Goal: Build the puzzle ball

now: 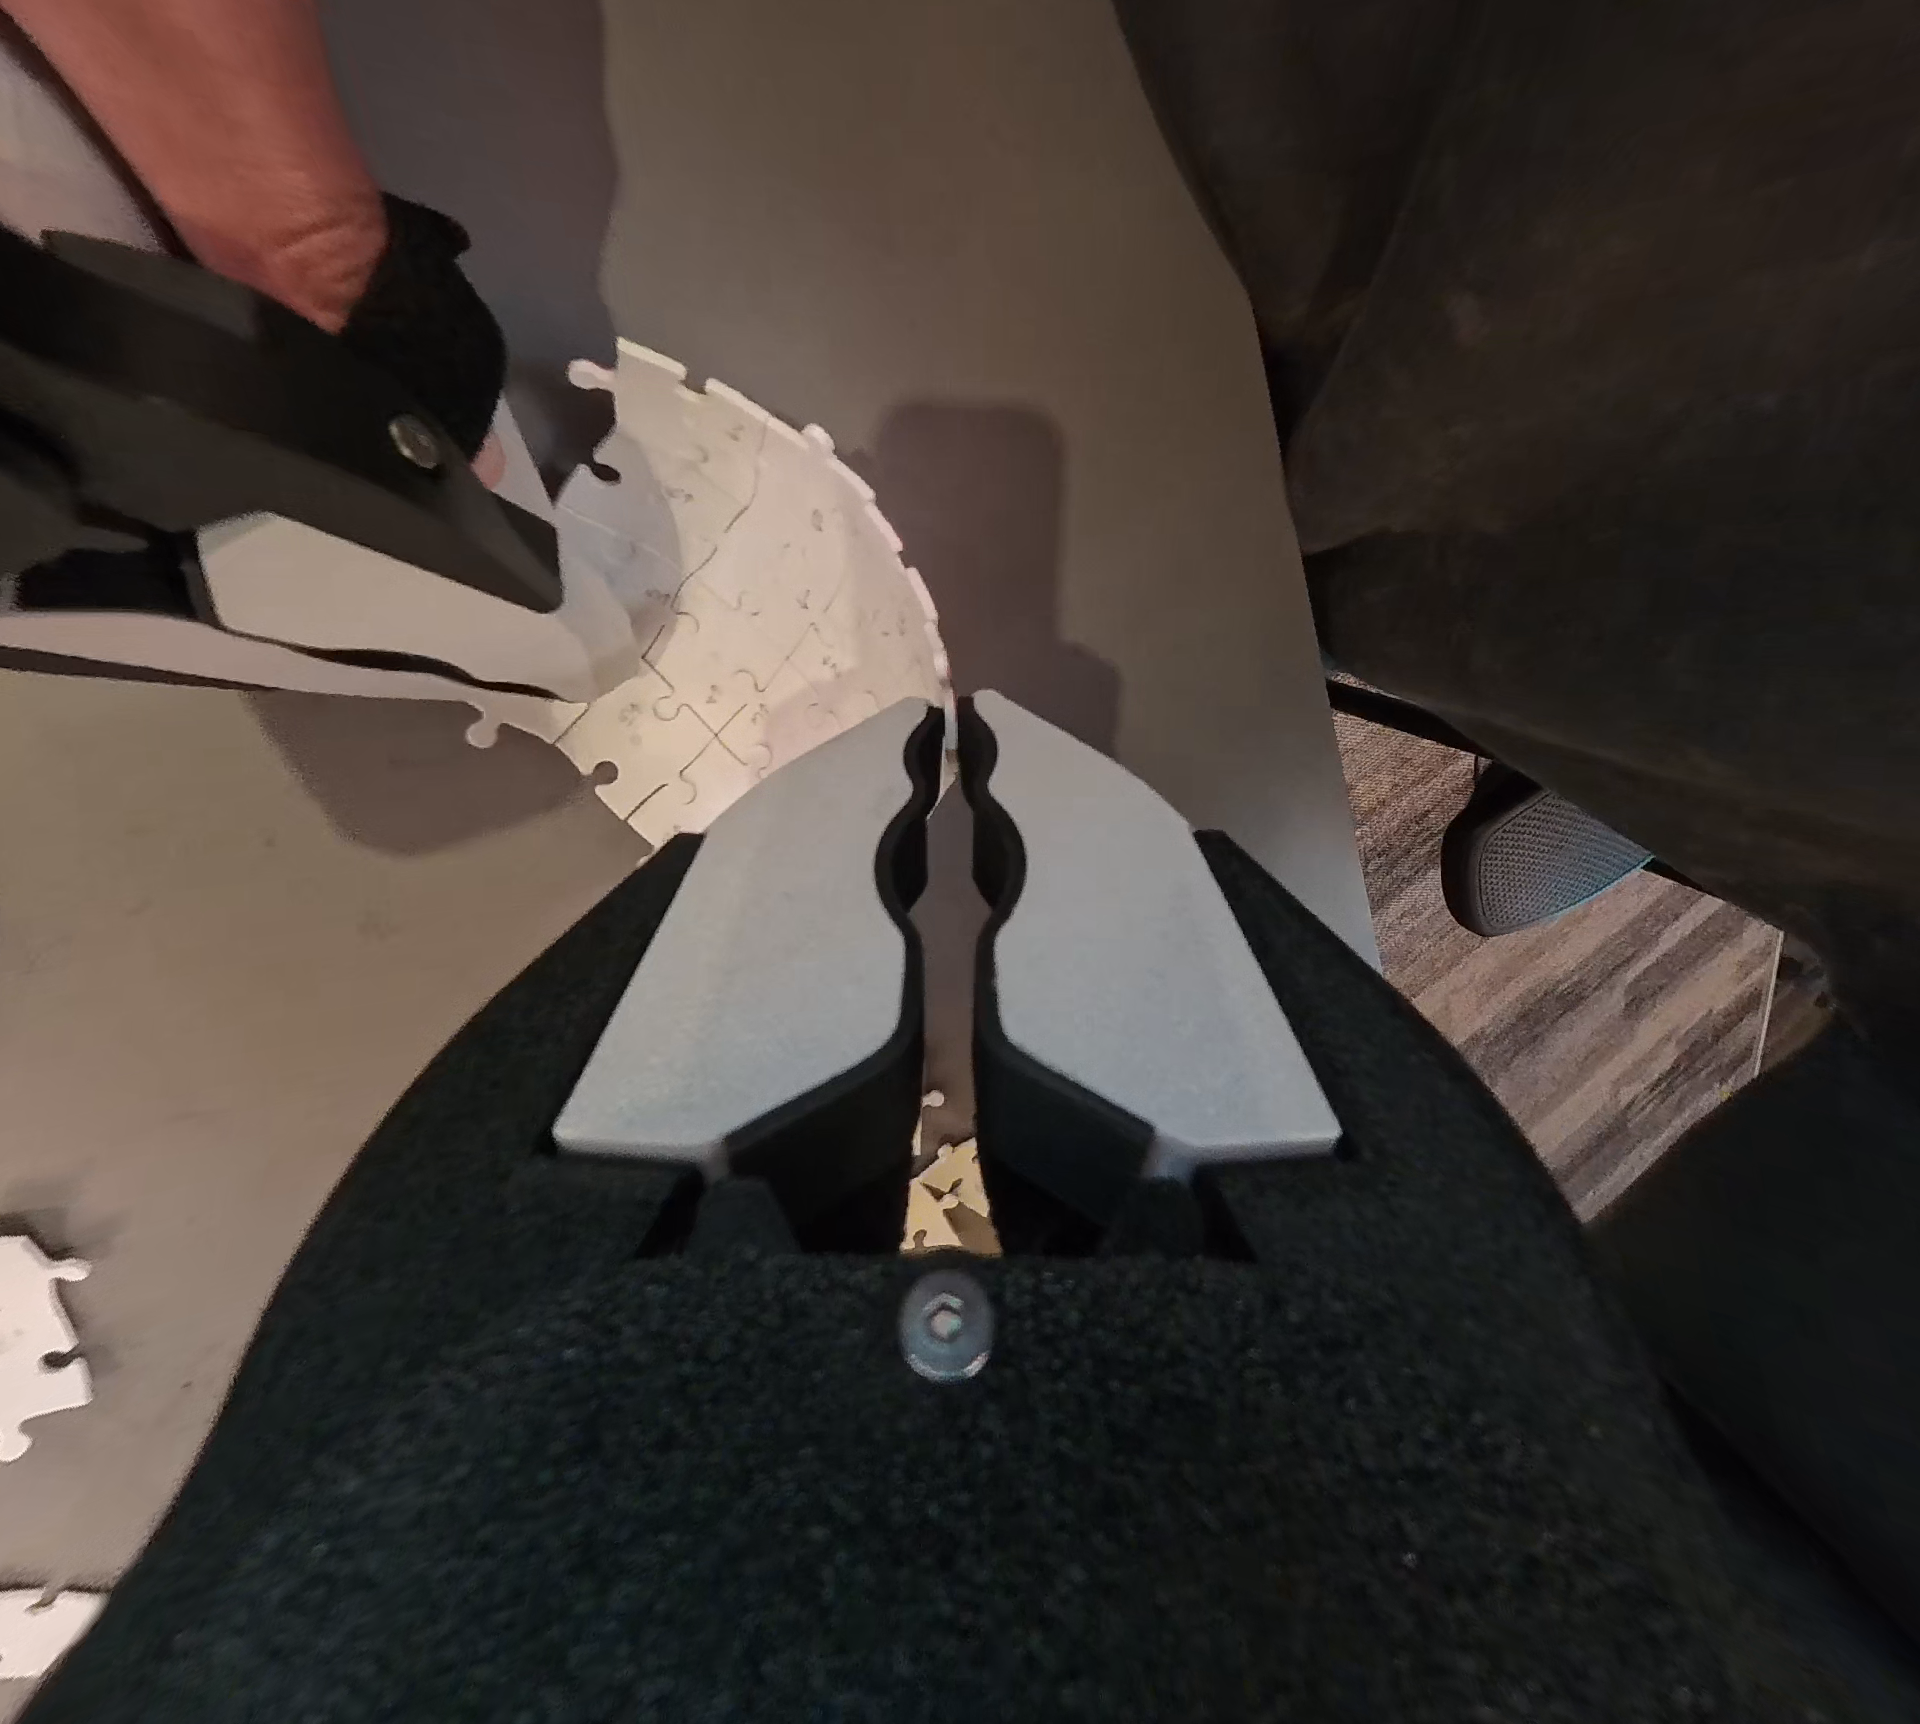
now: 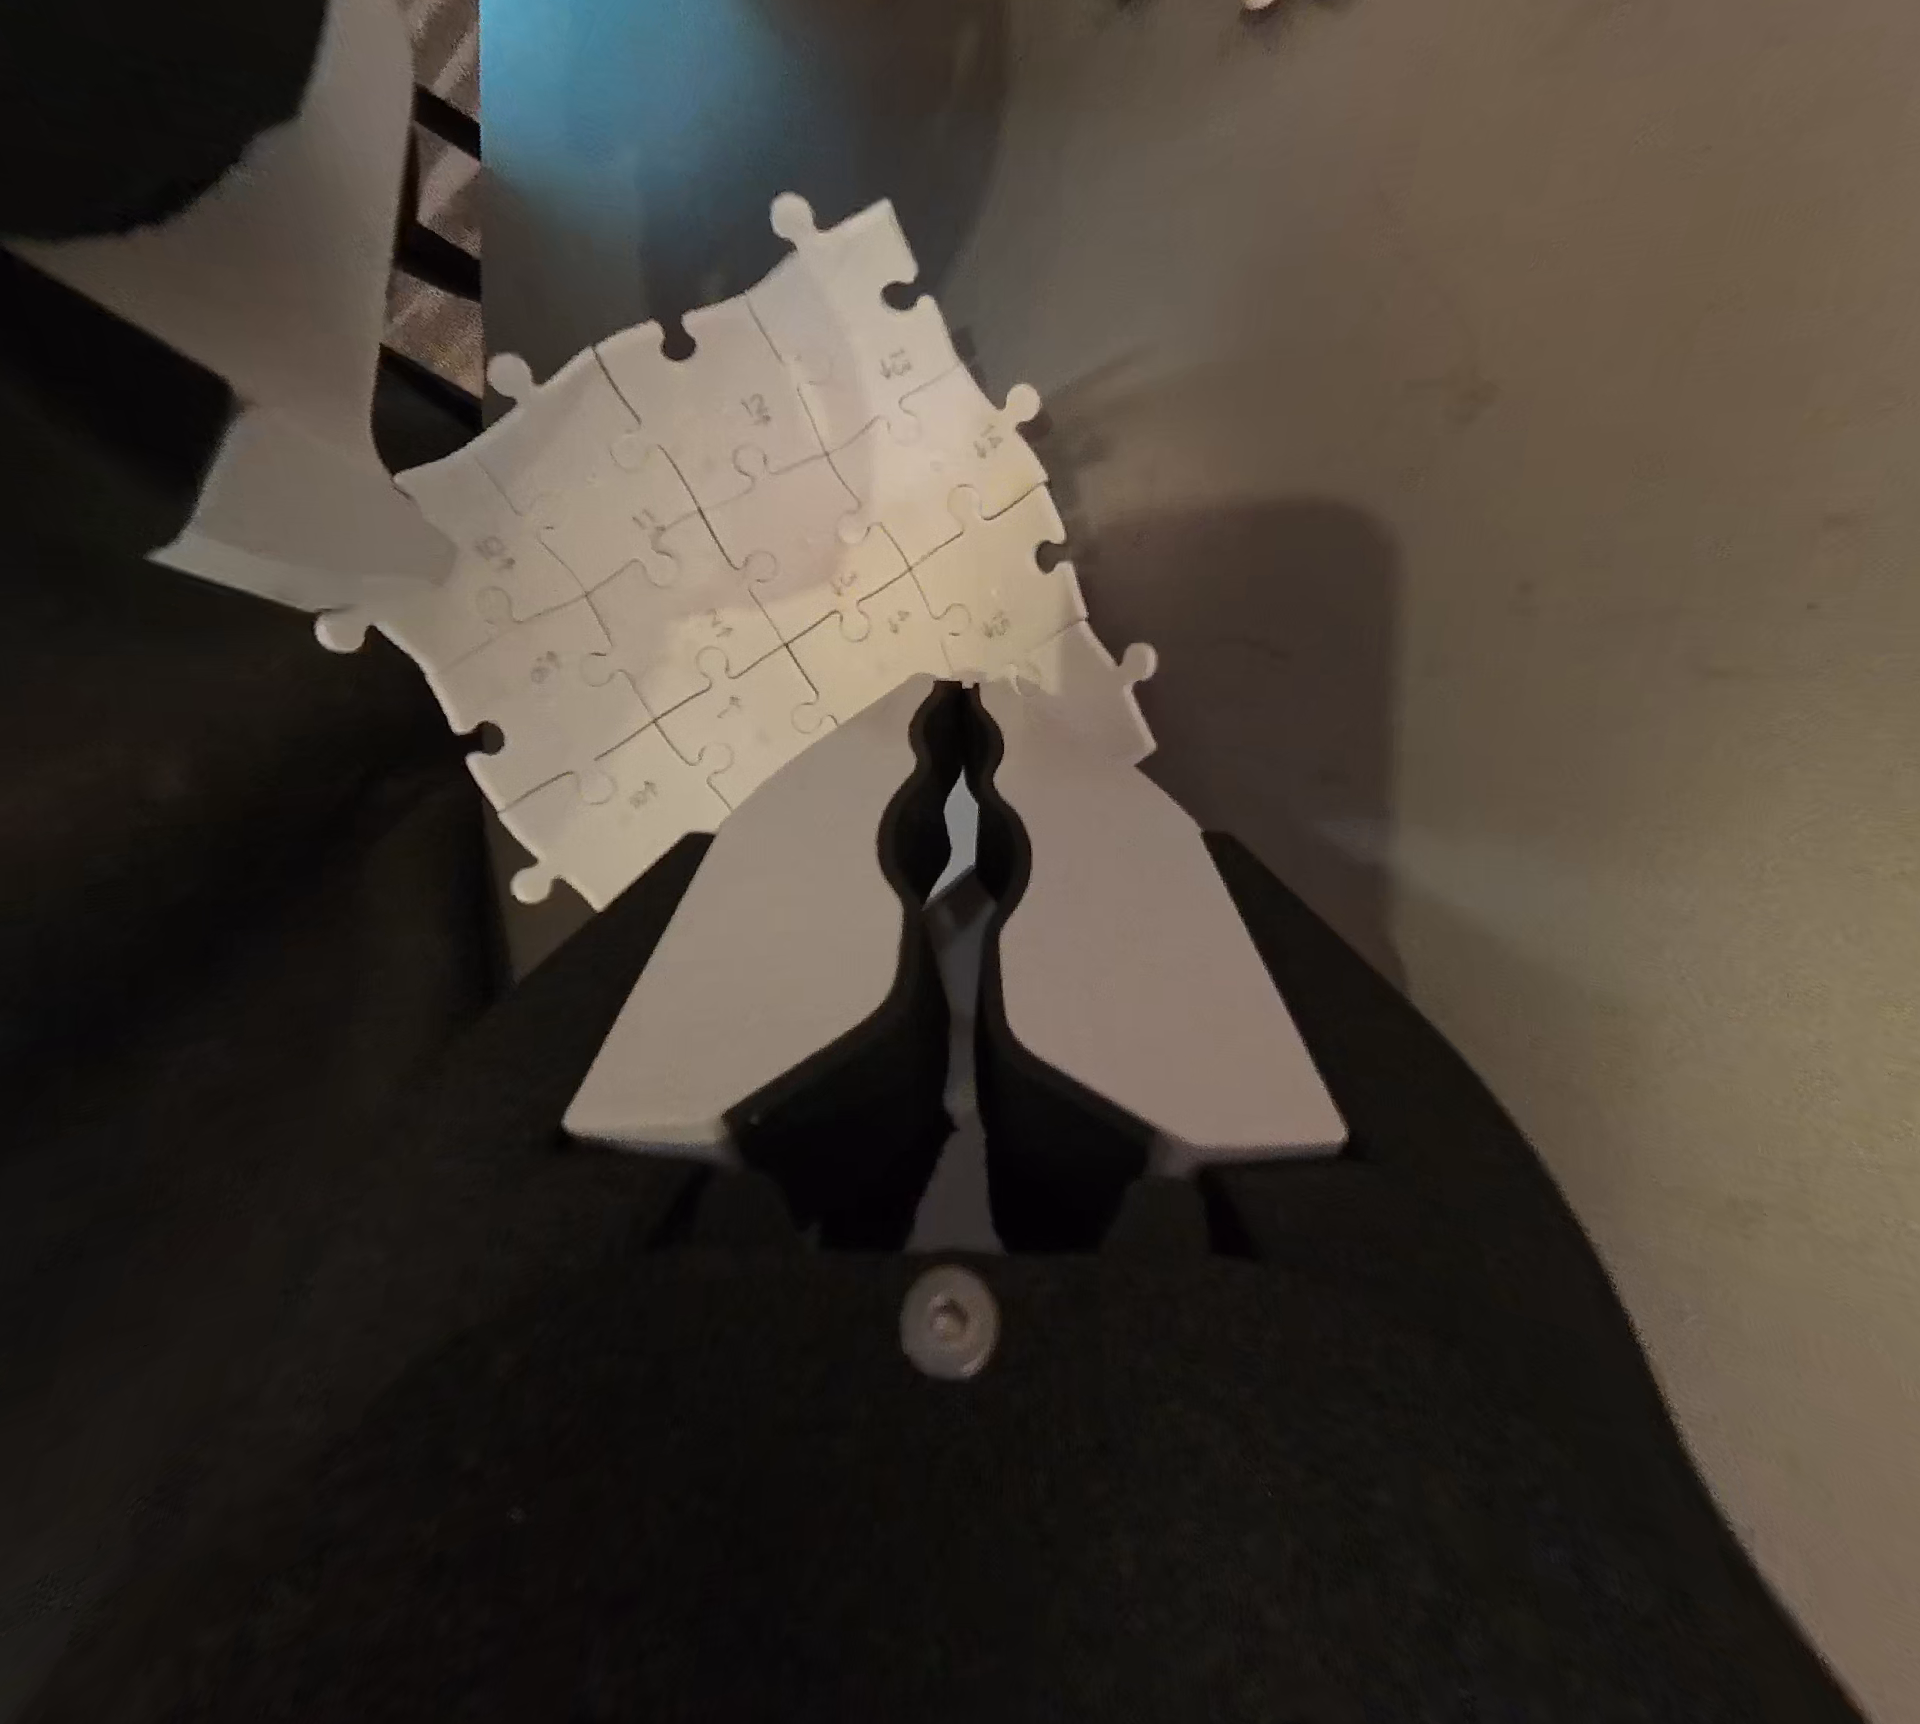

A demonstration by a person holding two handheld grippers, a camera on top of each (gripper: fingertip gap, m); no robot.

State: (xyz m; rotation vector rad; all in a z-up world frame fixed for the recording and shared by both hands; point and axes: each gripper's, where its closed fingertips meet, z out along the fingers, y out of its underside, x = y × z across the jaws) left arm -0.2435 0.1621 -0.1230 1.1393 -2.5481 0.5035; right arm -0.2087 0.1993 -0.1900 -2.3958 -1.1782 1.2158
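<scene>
Two grippers hold up the curved puzzle sheet.

The left gripper (image 1: 951, 718) and right gripper (image 2: 961, 698) each pinch the puzzle sheet (image 2: 748, 552) at its six o'clock edge. It looks light, bendy and easy to pop apart; hold the edges softly.

This looks like an office or lab workspace rather than a home. At the right edge of the left wrist view, past the edge of a plain grey table (image 1: 852, 147), lies striped grey-brown carpet flooring (image 1: 1579, 999) of the commercial kind, with a shoe (image 1: 1538, 864) resting on it and what seems to be a dark chair leg above. In the upper left of the right wrist view the same striped carpet (image 2: 436, 147) shows beside a bright blue surface (image 2: 582, 12) too blurred to identify.
</scene>
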